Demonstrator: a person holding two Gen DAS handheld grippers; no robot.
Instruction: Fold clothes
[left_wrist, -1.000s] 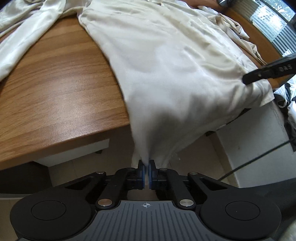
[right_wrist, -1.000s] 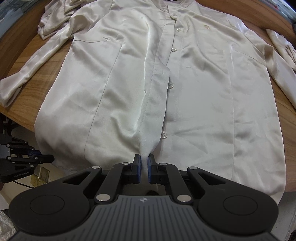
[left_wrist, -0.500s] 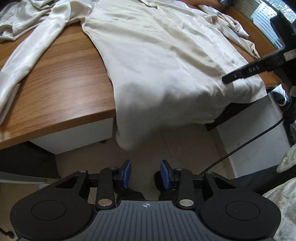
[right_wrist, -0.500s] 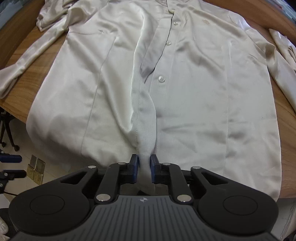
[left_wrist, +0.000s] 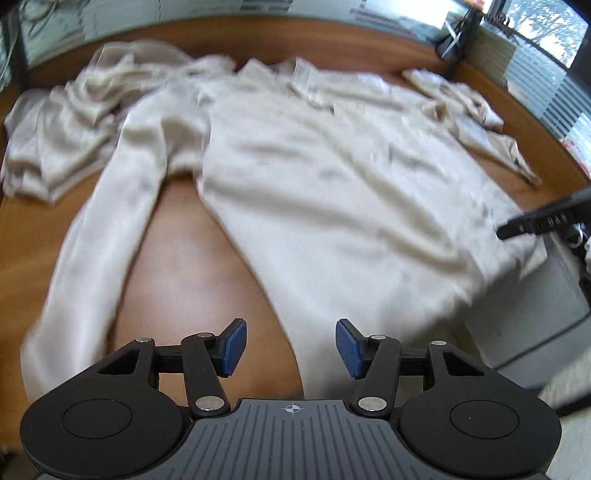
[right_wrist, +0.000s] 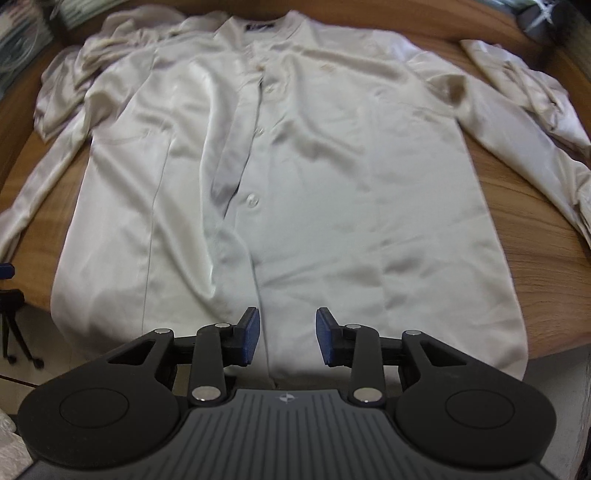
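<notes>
Garment: one cream satin button-front shirt (right_wrist: 332, 166), spread front side up on the wooden table (right_wrist: 535, 206), collar at the far edge, hem toward me and hanging a little over the near edge.
Placket: runs down the middle of the shirt, a line of pale buttons (right_wrist: 252, 199) on it; the fabric beside it is ridged and lifted into a long fold.
Shirt's sleeves: one lies stretched down the table on the left of my left view (left_wrist: 92, 236); the other lies along the table on the right of my right view (right_wrist: 524, 162).
Other cloth: a crumpled cream garment (left_wrist: 66, 136) at the far left of the table, touching the shirt's shoulder; another bunched cream piece (right_wrist: 517, 81) at the far right.
My left gripper (left_wrist: 291, 349): jaws partly apart and opening; nothing between the blue pads (left_wrist: 233, 345); it hangs above the bare table and the shirt's side edge, clear of the cloth. This view is blurred.
My right gripper (right_wrist: 288, 336): jaws partly apart and opening; the pads do not press on anything; the shirt's hem at the placket lies below the gap, loose.
Cross-view: a black part of my right gripper shows at the right edge of the left view, over the shirt's hem corner.
</notes>
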